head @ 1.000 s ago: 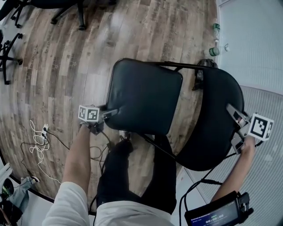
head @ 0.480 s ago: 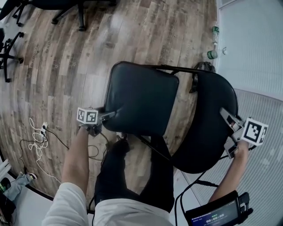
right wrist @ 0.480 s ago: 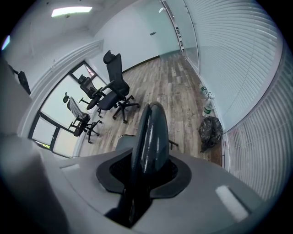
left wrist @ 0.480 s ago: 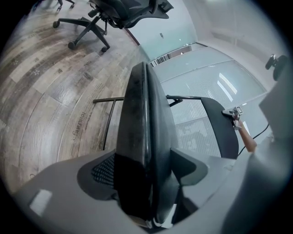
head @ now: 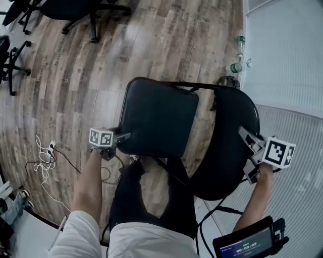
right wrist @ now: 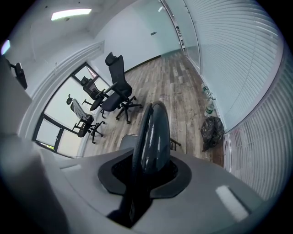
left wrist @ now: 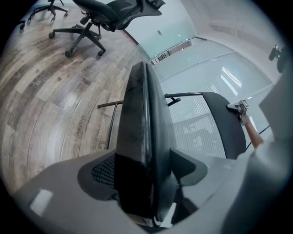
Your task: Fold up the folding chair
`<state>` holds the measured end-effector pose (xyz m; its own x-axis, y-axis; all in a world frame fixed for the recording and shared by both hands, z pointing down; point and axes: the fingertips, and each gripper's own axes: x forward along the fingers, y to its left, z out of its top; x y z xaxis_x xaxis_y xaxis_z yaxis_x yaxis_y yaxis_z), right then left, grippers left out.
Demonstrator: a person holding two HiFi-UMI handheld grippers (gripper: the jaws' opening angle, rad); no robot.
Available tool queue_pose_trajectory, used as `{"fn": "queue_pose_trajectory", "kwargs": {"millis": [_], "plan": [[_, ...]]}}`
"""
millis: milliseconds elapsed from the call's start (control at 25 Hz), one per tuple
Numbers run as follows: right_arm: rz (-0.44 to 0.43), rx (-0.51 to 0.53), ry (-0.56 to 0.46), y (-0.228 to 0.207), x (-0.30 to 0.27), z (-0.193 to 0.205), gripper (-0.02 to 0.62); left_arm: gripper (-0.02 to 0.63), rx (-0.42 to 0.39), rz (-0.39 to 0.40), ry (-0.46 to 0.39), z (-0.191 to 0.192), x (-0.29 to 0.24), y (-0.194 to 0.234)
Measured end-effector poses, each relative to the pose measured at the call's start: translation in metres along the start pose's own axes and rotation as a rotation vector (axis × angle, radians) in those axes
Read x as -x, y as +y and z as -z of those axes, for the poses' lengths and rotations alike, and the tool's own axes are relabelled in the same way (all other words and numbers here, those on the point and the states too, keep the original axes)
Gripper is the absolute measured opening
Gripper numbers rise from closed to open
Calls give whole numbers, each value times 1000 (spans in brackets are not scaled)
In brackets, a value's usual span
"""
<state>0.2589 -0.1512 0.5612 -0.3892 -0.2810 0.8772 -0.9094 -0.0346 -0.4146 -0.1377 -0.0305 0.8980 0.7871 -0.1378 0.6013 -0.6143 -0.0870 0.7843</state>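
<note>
The black folding chair stands on the wood floor right in front of me. Its padded seat [head: 159, 118] is gripped at the near left edge by my left gripper [head: 123, 136]. In the left gripper view the seat [left wrist: 144, 128] runs edge-on between the jaws, with the left gripper [left wrist: 149, 180] shut on it. The rounded backrest [head: 227, 146] is to the right. My right gripper [head: 247, 153] clamps its outer rim. Its jaws have just been closing, and in the right gripper view the backrest [right wrist: 153, 130] fills the gap of the right gripper [right wrist: 146, 178].
Office chairs [head: 75, 10] stand at the far left. White cables [head: 43, 161] lie on the floor to my left. Bottles [head: 236, 65] and a black bag [head: 227, 81] sit by the white blinds [head: 292, 75] on the right. My legs [head: 151, 201] are just behind the chair.
The right gripper has moved left with the backrest, towards the seat. The seat and the left gripper sit a little lower in the picture. Both holds stay.
</note>
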Motion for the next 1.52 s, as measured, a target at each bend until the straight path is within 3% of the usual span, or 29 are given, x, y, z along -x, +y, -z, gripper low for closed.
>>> {"fn": "queue_pose_trajectory", "kwargs": {"millis": [280,640,1200,1520], "plan": [[7,16,5,4,8,-3,48,339,-12,-62,9,-1,1,-20],[-44,28,-1,18,17,-10,47,339,-29,-121,12,-3,5,-45],[-99,-17,-18,12,26,-13,71,331,-48,-203,24,0,-2,-89],[1,53,3,19,30,-14,58,325,-58,-303,45,3,-2,-113]]}}
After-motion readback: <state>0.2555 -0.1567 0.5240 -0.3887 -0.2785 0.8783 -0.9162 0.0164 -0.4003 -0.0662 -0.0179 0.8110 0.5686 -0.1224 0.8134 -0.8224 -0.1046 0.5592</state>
